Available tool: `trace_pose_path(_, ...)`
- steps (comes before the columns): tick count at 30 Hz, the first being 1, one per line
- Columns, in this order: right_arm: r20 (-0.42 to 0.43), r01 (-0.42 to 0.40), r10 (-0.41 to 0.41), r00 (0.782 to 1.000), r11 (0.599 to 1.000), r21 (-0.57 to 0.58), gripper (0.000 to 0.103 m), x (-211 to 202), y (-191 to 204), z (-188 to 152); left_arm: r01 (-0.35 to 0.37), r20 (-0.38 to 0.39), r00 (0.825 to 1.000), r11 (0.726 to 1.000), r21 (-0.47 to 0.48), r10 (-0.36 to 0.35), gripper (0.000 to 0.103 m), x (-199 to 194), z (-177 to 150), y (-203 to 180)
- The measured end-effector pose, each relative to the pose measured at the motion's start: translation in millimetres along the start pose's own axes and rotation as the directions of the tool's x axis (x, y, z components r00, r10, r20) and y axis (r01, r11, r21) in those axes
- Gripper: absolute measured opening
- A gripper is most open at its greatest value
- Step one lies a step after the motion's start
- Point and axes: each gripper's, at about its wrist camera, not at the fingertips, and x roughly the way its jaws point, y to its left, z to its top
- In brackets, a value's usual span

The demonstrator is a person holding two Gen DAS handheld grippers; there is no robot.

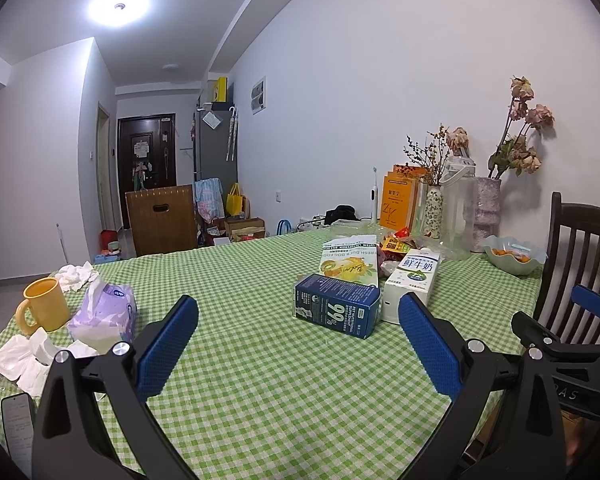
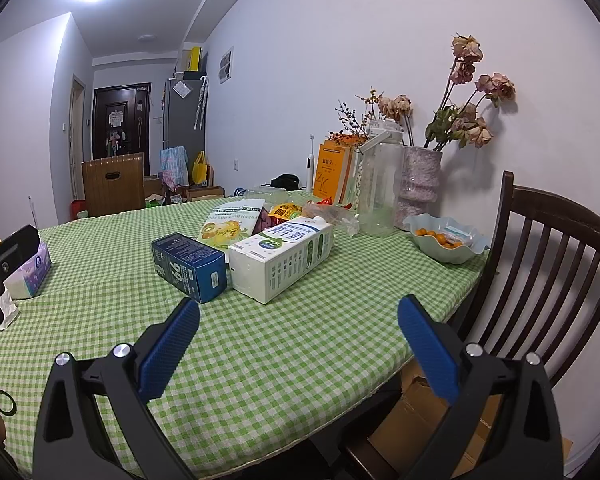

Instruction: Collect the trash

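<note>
A dark blue carton (image 1: 336,306) (image 2: 190,266) lies on its side on the green checked tablecloth (image 1: 260,380). A white milk carton (image 1: 412,280) (image 2: 284,258) lies right beside it. Behind them rests a flat dog-food bag (image 1: 350,262) (image 2: 232,226) and snack wrappers (image 2: 288,211). Crumpled white tissues (image 1: 76,274) and paper scraps (image 1: 24,360) sit at the left. My left gripper (image 1: 298,316) is open, held short of the blue carton. My right gripper (image 2: 298,316) is open over bare cloth, in front of the milk carton. Nothing is held.
A yellow mug (image 1: 44,310) and a purple tissue pack (image 1: 104,318) (image 2: 30,274) stand left. Vases of dried flowers (image 2: 420,184), a clear jug (image 2: 378,188), an orange book (image 2: 332,170) and a fruit bowl (image 2: 446,242) line the wall side. A dark wooden chair (image 2: 548,272) stands right.
</note>
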Motion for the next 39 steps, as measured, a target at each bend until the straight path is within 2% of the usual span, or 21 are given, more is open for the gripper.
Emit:
trace_pose_path(15,0.007,0.014,-0.014,1.0,1.0,0.02,0.096,2,-3,-5,-0.002,-0.021,1.0,1.0,-0.007,0.002,0.097,8,-2,1)
trace_pose_path(20,-0.02,0.019,-0.019,1.0,0.999,0.027,0.096,16,-5,-12,0.003,-0.046,0.999,1.0,-0.01,-0.004,0.097,21,-7,1)
trace_pose_path(26,-0.074,0.02,-0.017,0.997,0.999,0.047,0.096,40,-9,-22,0.012,-0.101,0.995,1.0,-0.008,-0.013,0.097,47,-12,-4)
trace_pose_path(32,-0.12,0.03,-0.023,0.993,0.998,0.055,0.096,65,-12,-27,0.024,-0.179,0.984,1.0,-0.016,-0.026,0.097,77,-14,-9)
trace_pose_path(39,-0.149,0.033,-0.024,0.989,0.998,0.059,0.096,95,-14,-19,0.007,-0.231,0.973,1.0,-0.02,-0.012,0.097,112,-13,-11)
